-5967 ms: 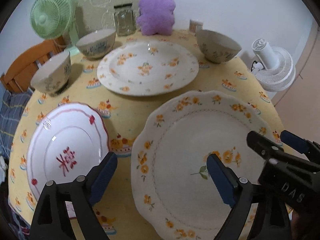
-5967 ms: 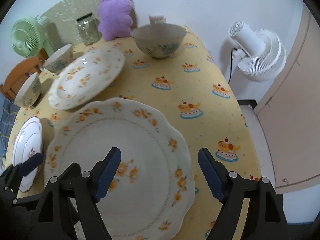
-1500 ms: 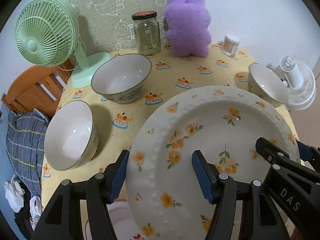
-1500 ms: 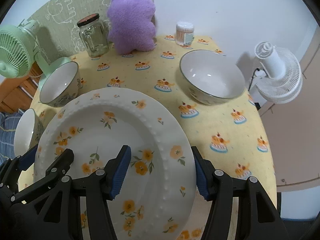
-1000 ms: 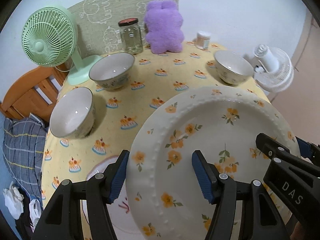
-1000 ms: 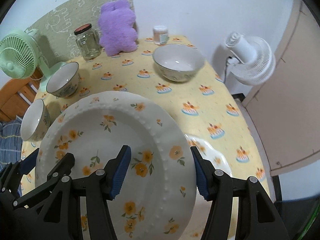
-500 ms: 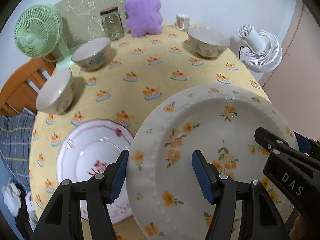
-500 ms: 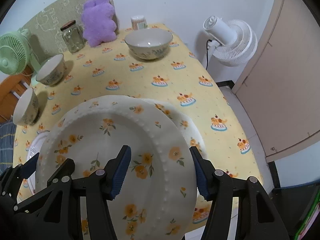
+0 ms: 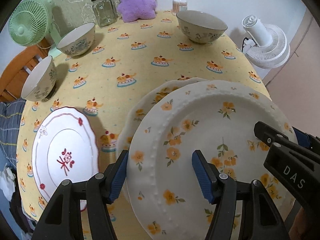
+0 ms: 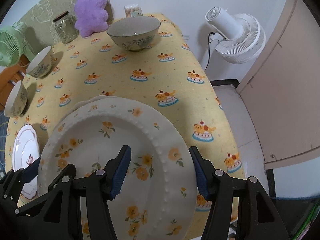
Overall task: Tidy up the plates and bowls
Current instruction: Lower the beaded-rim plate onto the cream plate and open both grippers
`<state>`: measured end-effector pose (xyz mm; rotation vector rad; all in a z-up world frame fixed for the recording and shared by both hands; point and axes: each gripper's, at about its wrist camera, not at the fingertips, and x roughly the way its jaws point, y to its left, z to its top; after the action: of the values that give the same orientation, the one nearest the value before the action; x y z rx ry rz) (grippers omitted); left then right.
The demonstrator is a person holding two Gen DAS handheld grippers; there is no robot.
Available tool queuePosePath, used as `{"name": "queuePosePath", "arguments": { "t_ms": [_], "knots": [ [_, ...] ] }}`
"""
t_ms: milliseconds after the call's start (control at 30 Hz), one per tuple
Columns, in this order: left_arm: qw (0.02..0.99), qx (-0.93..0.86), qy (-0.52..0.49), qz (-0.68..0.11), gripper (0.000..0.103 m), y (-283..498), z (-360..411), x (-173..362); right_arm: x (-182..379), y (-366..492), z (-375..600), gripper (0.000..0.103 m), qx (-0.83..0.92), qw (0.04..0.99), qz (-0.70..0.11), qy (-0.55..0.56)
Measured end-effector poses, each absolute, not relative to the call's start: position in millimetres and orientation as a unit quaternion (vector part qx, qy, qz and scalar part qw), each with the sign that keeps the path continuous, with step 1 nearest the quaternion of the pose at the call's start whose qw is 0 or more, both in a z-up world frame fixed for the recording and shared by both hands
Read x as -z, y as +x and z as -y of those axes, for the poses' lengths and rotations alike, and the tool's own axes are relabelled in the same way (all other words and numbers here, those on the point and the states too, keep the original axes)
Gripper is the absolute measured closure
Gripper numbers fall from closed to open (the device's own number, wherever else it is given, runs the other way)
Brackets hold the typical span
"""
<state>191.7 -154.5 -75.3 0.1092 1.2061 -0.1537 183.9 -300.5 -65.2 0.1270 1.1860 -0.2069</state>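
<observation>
A large white ceramic plate with orange flowers and a beaded rim (image 9: 210,140) is held up over the near right part of the yellow tablecloth printed with cake motifs (image 9: 140,64), carried by both tools at once. The left gripper (image 9: 160,172) straddles the plate's left edge, one blue-padded finger outside the rim and the other on the plate's face, so its fingers are clamped on the rim; the right gripper (image 10: 160,172) grips the opposite, right edge in the same way, one pad on the face and one outside. Just under the held plate a second scalloped white plate with orange flowers (image 9: 160,92) lies on the cloth, its far-left rim peeking out; whether the two plates touch cannot be told. To the left, near the table's edge, lies a smaller white plate with a red line border and a red flower emblem (image 9: 64,150). Three patterned ceramic bowls stand well apart from the plates: one at the far right (image 9: 201,26), one at the far left (image 9: 78,39), and one on the left edge, tilted (image 9: 39,80). Along the far side stand a clear glass jar with a dark lid (image 9: 104,10), a purple plush toy (image 9: 137,0) and a mint-green desk fan (image 9: 28,22); a white floor fan (image 9: 266,42) stands beyond the table's right side.
</observation>
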Motion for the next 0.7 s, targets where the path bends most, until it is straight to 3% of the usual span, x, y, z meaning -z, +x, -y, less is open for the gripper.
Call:
{"name": "queuePosePath", "arguments": {
  "t_ms": [700],
  "knots": [
    [0.812,-0.007,0.049,-0.581,0.037,196,172,96,91,198,309,0.04,0.049,0.811,-0.581,0.047]
  ]
}}
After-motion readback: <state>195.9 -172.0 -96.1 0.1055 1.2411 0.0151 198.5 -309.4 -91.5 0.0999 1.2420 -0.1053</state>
